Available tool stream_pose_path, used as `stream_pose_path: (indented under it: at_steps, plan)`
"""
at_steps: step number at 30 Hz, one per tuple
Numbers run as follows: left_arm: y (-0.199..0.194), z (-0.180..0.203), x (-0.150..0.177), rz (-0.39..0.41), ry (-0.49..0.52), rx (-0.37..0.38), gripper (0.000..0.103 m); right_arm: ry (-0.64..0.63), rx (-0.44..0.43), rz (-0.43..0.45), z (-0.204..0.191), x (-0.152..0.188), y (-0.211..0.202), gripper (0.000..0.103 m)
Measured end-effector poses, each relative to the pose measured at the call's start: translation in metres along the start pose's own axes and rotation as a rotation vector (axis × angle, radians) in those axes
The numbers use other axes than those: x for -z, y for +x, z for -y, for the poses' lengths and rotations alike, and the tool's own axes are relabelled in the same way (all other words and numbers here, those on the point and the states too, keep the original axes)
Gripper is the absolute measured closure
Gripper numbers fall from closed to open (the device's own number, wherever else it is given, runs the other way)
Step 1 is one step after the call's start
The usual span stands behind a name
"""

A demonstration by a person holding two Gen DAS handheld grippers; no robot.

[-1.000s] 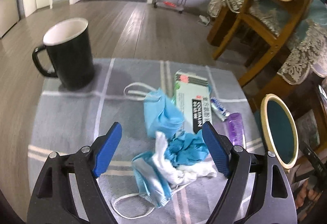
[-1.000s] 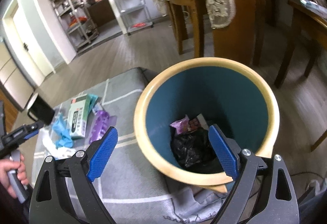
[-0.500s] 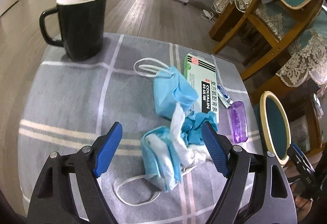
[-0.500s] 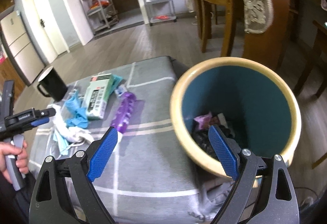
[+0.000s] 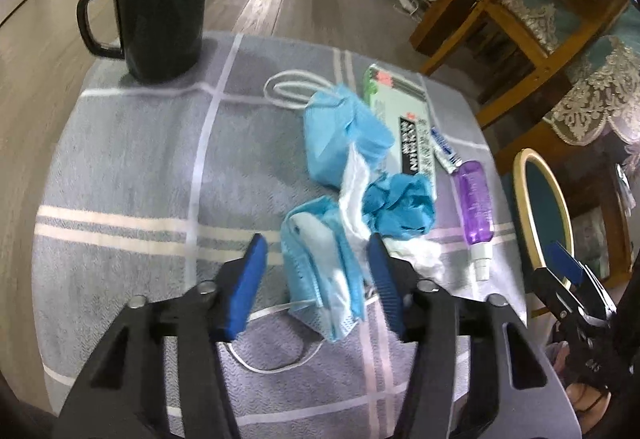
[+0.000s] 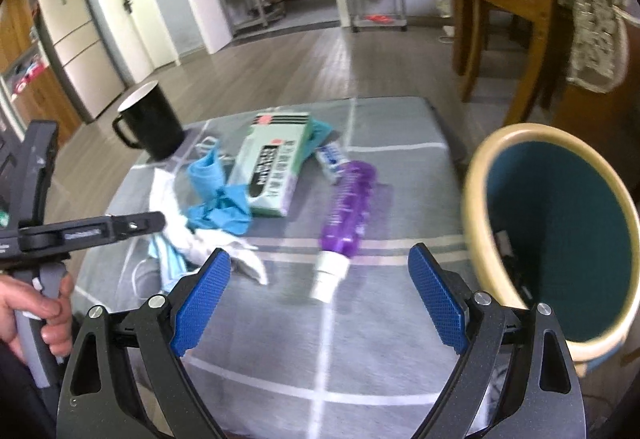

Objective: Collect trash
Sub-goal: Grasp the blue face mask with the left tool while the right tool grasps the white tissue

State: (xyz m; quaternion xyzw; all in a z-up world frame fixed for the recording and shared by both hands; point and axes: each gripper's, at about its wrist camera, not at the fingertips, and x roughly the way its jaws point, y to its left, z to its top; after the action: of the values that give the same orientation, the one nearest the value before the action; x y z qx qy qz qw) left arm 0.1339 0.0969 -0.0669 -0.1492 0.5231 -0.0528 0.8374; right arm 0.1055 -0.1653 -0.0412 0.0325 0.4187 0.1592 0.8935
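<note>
Masks (image 5: 320, 279) plus tissue and glove wad lie tangled mid-bench (image 5: 120, 159); left tongs (image 5: 316, 279) spread, straddling the near mask. Risk: ear loop (image 5: 276, 363) drags the pile, nudging bottle (image 5: 474, 207). Right tongs (image 6: 320, 303) spread, empty, beside bin (image 6: 480, 179).

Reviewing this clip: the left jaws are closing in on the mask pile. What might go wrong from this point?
1. The left gripper straddles the near blue face mask, but white tissue and a crumpled blue glove lie tangled against it; a pinch may lift only part of the pile.
2. The mask's ear loop trails on the grey cloth and could snag or drag.
3. The purple bottle lies between pile and bin; a low carry might knock it.
</note>
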Motion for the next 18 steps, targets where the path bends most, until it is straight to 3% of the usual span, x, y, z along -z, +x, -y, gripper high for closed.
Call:
stream_pose_path:
  at_steps: [2, 11, 17, 18]
  plan:
    - [0.006, -0.003, 0.001, -0.023, -0.003, -0.002, 0.061, -0.015, -0.016, -0.014, -0.009, -0.002, 0.007, 0.013]
    - [0.013, -0.009, -0.002, -0.034, -0.032, 0.030, 0.061, -0.113, -0.118, -0.108, -0.052, -0.003, 0.050, 0.013]
    - [0.004, -0.017, -0.002, -0.005, -0.068, 0.068, 0.061, -0.162, -0.144, -0.164, -0.071, -0.002, 0.076, 0.025]
    - [0.003, -0.018, -0.002, -0.002, -0.073, 0.071, 0.061, -0.171, -0.144, -0.173, -0.074, -0.002, 0.080, 0.032]
